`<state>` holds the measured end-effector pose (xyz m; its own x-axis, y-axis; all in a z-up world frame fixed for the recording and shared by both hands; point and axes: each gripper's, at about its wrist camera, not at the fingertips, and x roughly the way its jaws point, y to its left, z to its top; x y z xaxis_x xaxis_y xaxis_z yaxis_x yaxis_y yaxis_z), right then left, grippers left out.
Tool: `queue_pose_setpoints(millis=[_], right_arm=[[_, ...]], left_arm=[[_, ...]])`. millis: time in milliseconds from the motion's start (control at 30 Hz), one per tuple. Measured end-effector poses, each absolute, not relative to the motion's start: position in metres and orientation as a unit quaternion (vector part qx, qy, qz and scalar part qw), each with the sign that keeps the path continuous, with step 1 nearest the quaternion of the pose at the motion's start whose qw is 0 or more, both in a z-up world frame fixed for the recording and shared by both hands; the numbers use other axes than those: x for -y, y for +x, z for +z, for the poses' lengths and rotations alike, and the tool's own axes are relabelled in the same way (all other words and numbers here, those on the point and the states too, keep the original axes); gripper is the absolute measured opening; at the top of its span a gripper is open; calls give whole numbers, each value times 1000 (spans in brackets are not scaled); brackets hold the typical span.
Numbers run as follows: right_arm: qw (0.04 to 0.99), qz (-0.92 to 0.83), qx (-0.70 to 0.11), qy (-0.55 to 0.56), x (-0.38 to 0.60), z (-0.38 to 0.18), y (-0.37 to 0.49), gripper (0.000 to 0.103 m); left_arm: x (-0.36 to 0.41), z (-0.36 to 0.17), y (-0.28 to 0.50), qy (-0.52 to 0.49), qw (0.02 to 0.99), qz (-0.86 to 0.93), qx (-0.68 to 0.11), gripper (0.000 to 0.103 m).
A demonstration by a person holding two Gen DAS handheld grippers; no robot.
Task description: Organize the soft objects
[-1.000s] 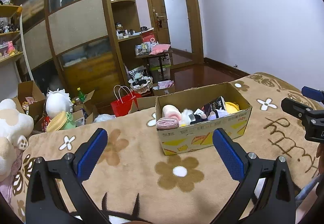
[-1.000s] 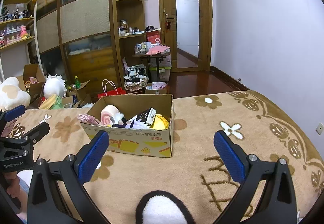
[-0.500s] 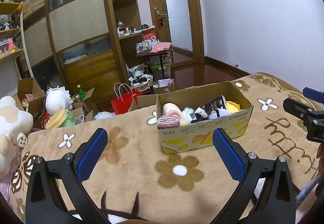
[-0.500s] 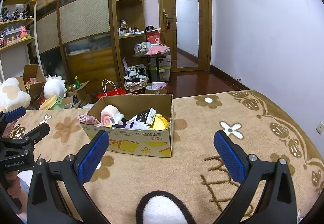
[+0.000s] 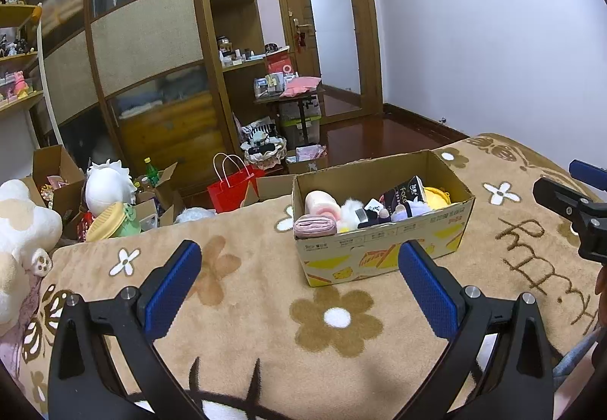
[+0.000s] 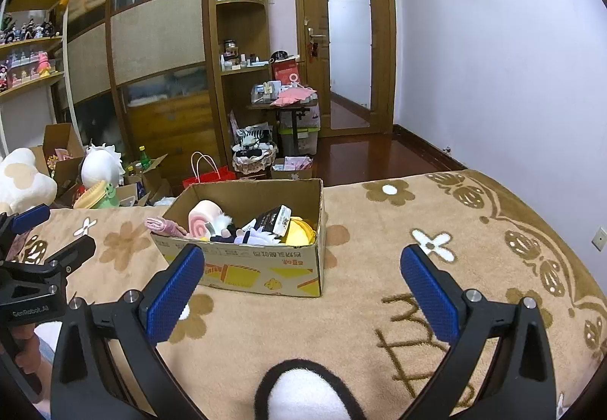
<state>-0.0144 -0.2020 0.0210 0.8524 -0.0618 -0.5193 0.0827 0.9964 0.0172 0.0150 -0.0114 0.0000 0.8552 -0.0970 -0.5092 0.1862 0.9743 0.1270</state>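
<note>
Left hand-held gripper: I held it empty, jaws spread wide, ready to take something soft.
Right hand-held gripper: likewise spread and empty.
Box: just ahead, between both, on the blanket.
Soft things: gathered inside the box, within reach.

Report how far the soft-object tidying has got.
Done: nothing visibly; the soft items sit jumbled in the cardboard box, a pink roll at its corner. In hand: nothing; left gripper and right gripper are open, short of the box. Left: all sorting.
</note>
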Motion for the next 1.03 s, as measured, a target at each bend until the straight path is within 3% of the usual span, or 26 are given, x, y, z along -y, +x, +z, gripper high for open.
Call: queue_pose_setpoints(millis=[1033], right_arm=[[962, -39, -269, 20, 202, 21, -15, 103]], left_arm=[[13, -2, 14, 84, 959, -74, -260, 103]])
